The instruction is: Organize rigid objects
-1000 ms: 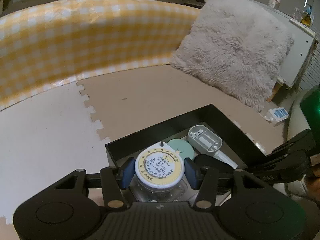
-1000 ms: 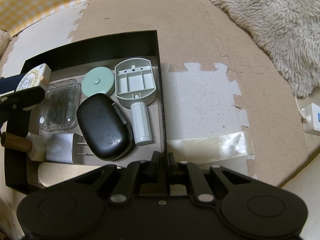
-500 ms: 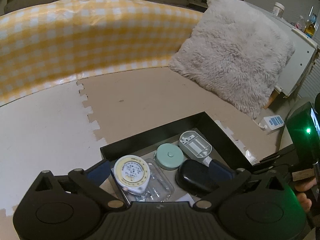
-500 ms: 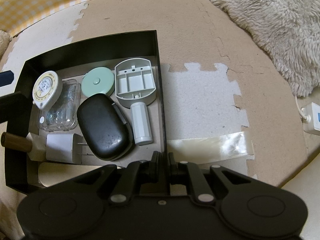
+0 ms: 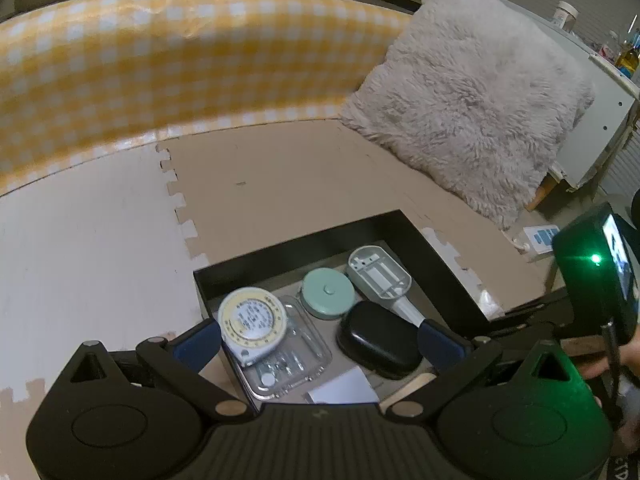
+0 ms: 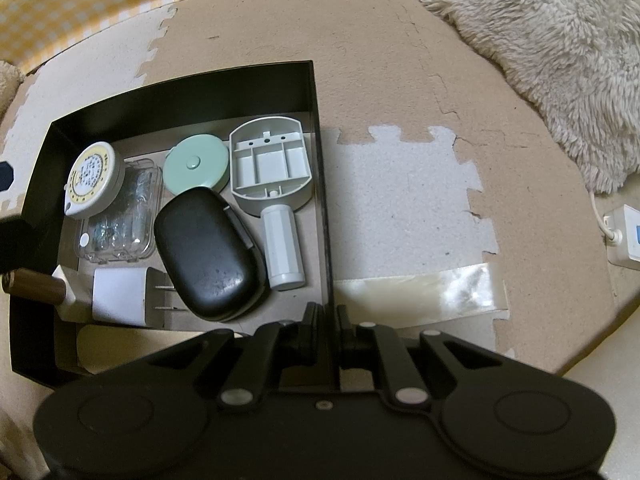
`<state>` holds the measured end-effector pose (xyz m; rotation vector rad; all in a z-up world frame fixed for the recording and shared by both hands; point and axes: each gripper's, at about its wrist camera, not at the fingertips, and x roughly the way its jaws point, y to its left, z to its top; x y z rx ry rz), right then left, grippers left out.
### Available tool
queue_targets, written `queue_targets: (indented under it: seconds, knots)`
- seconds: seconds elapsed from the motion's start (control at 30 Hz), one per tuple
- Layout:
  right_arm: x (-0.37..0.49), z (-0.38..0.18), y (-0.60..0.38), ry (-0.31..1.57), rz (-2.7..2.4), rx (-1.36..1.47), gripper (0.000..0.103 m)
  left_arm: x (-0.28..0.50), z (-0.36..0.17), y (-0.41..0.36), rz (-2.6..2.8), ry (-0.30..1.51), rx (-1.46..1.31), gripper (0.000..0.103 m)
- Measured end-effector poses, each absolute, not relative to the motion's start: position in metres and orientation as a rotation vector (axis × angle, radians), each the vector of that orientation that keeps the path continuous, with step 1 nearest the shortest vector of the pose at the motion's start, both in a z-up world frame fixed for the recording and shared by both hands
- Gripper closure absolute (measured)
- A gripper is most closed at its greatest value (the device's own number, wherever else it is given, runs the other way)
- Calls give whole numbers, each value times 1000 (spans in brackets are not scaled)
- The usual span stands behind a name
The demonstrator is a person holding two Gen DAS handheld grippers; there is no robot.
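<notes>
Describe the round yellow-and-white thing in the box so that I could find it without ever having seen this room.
Look for the black box on the tan foam floor mat. In its far left corner, as the right wrist view shows it, a round tape measure lies tilted on a clear plastic case. Its white shell with a yellow ring of print sets it apart from the plain mint green disc beside it.

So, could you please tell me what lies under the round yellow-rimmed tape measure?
The tape measure rests on a clear plastic case; the covered part of the case is hidden.
</notes>
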<state>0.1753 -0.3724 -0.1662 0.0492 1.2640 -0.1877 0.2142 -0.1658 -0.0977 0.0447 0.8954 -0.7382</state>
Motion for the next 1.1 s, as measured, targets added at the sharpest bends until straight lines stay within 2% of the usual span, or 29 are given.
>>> queue_targets:
  seconds: [0.43,0.73,1.0,1.1]
  knots:
    - [176,-165,-370,1270,-196,45,92,192,-89,-154,-688,920,26,0]
    - [163,-127,-363,1169,-198,41,70,175,-68,-132,-637,883,15,0]
    - [129,-62,-347,1001,-179,36,62,154,-40,-107,-583,818,-14,0]
    - [108,-39,-339,949,-145,17,56,142,-31,-96,-574,788,-26,0]
